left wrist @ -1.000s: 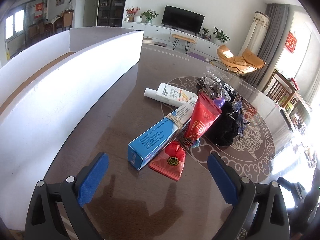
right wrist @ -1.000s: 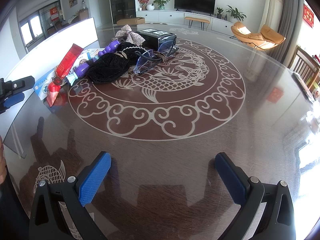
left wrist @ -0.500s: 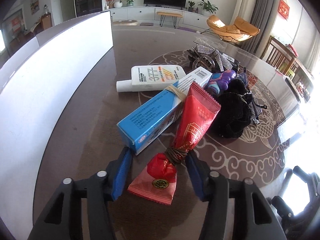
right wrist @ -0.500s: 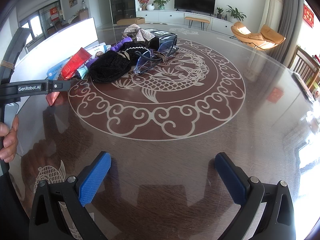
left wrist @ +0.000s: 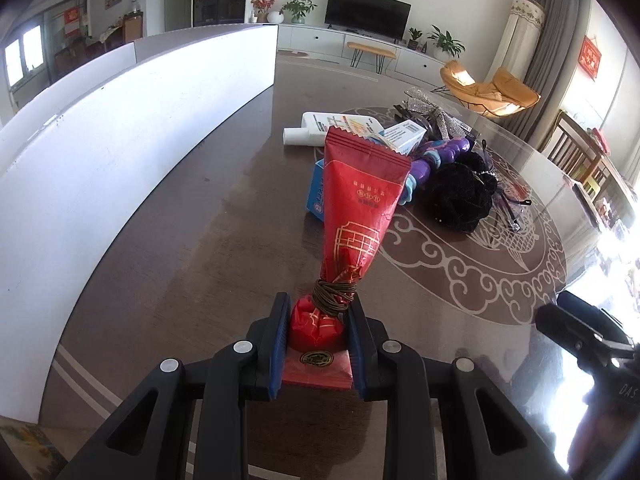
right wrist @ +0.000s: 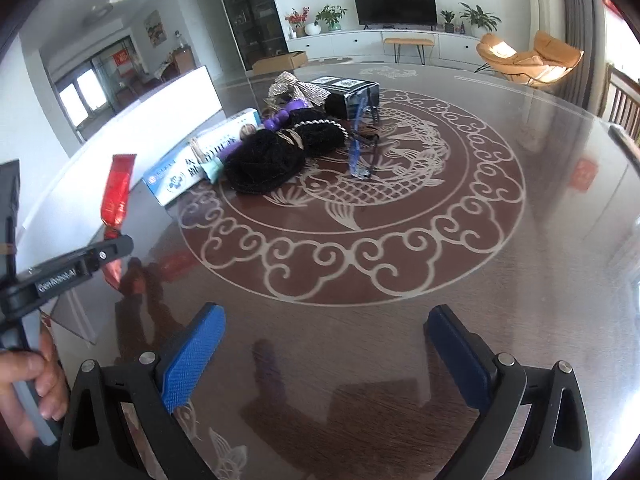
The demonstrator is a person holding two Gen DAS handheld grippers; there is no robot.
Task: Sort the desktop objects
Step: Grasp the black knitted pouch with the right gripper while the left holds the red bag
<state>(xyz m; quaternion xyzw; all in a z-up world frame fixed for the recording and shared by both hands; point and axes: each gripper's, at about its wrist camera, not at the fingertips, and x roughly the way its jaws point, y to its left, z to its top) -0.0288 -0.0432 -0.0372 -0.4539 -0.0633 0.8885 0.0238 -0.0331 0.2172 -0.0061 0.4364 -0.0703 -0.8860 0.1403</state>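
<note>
The left gripper (left wrist: pixel 316 338) points down at the table (left wrist: pixel 168 264), and its two blue pads squeeze the tied end of the red packet (left wrist: pixel 358 204). The packet sticks up, lifted just in front of the blue box (right wrist: pixel 188 168). The right gripper (right wrist: pixel 320 356) hangs over bare table, jaws wide apart, holding nothing.

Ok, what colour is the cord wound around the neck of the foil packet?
Brown, wound around the red foil packet; the cord shows best in the left wrist view.
</note>
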